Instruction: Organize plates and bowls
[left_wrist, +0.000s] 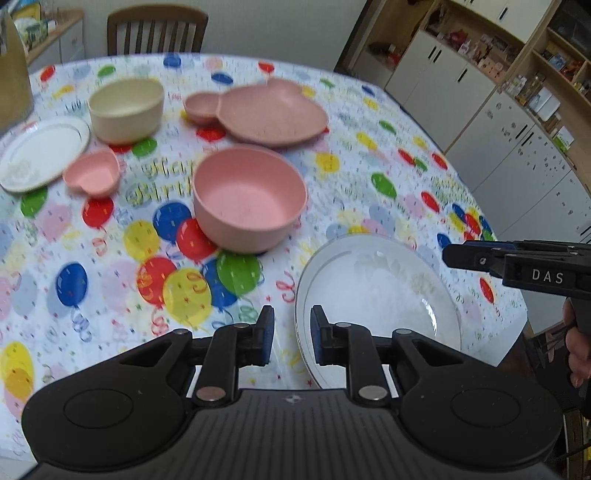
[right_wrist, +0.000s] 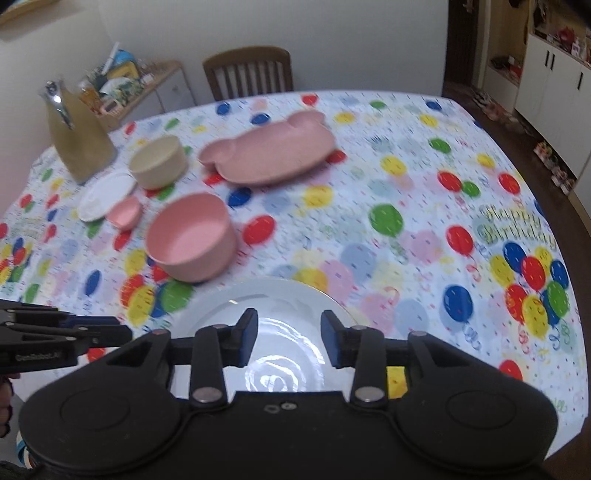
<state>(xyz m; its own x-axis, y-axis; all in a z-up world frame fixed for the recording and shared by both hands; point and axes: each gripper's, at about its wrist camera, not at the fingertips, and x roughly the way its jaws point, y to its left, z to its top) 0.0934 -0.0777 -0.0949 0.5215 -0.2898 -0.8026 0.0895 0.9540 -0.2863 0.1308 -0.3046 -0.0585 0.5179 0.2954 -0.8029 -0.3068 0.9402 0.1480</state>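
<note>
A large white plate (left_wrist: 376, 295) (right_wrist: 280, 306) lies on the balloon tablecloth near the table's front edge. My left gripper (left_wrist: 291, 332) hovers at its left rim, jaws narrowly open with nothing pressed between the pads. My right gripper (right_wrist: 288, 336) hangs over the same plate, open wider and empty. Each gripper also shows side-on in the other's view: the right gripper (left_wrist: 448, 256) and the left gripper (right_wrist: 122, 330). Behind the plate stands a pink bowl (left_wrist: 251, 199) (right_wrist: 192, 236). Farther back are a cream bowl (left_wrist: 125, 107), a pink animal-shaped plate (left_wrist: 273, 110), a small pink heart dish (left_wrist: 92, 173) and a small white plate (left_wrist: 40, 151).
A brown paper bag (right_wrist: 77, 136) stands at the table's far left, and a wooden chair (right_wrist: 251, 72) is behind the table. White cabinets and shelves (left_wrist: 480, 110) line the right wall. A person's hand (left_wrist: 578, 354) holds the right gripper's handle.
</note>
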